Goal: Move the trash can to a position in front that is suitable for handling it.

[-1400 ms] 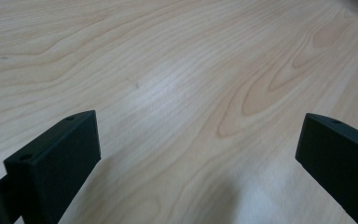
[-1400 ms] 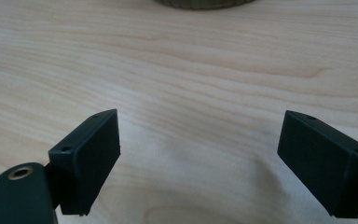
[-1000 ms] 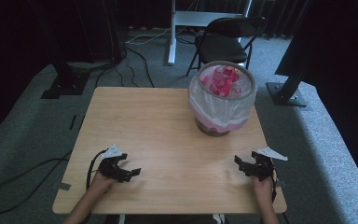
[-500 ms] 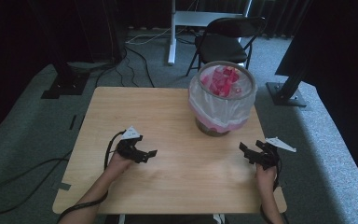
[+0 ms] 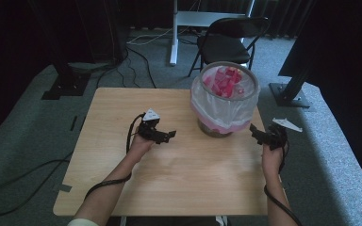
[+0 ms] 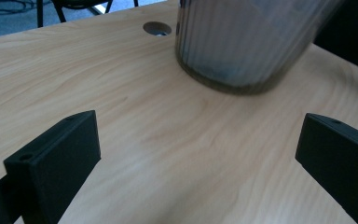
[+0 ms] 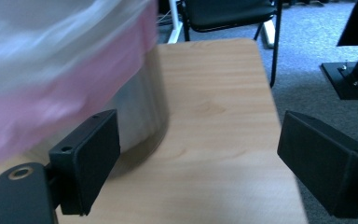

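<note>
Centrally placed toward the far right of the counter [image 5: 122,188], the lined bin [image 5: 224,101] stands upright between the two grippers, its long axis vertical. Left gripper [image 5: 166,135], jaws spread and empty, faces the bin's ribbed base [image 6: 242,51] from the left, a stretch of bare wood between them. Right gripper [image 5: 256,133], jaws likewise released, sits just beside the bin's right flank [image 7: 74,84], the nearer of the two. Judged so, a two-sided approach to the bin is set up.
</note>
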